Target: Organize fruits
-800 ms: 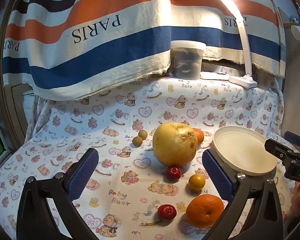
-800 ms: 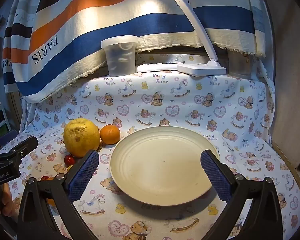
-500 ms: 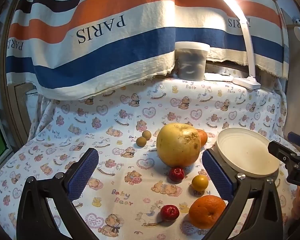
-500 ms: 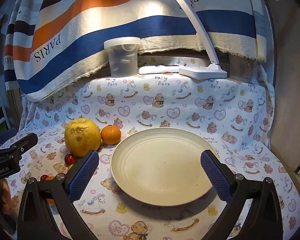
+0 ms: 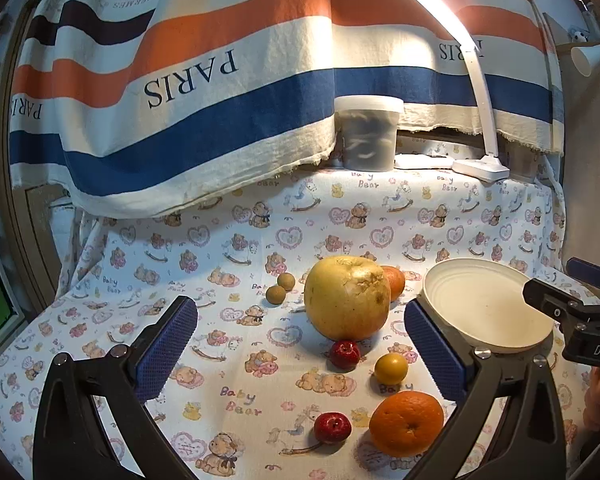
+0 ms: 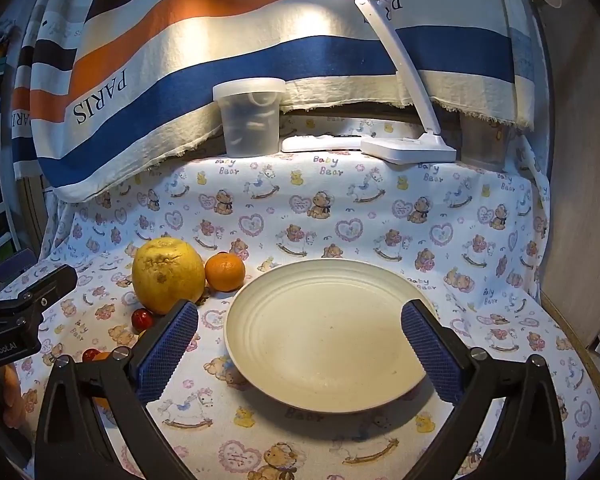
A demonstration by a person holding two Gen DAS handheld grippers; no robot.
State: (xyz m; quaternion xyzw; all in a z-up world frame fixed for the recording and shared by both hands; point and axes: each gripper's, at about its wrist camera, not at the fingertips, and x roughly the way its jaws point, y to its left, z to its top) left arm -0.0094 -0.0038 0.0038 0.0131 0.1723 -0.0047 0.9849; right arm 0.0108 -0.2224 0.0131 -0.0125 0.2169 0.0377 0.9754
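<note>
Left gripper (image 5: 300,340): I hold its fingers spread wide above the cloth (image 5: 228,264), gripping nothing.
Right gripper (image 6: 300,340): my fingers spread, hovering over the plate (image 6: 328,332), empty.
Fruit: pomelo (image 5: 346,298) mid-cloth, a tangerine (image 5: 394,280) touching behind it; two cherries (image 5: 345,354), a small yellow fruit (image 5: 391,368) and an orange (image 5: 406,422) nearer me.
Plate: bare, right of the pomelo.

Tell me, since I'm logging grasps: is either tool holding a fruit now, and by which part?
Nothing is held. The left tool and the right tool are both open and empty; the plate is bare.
</note>
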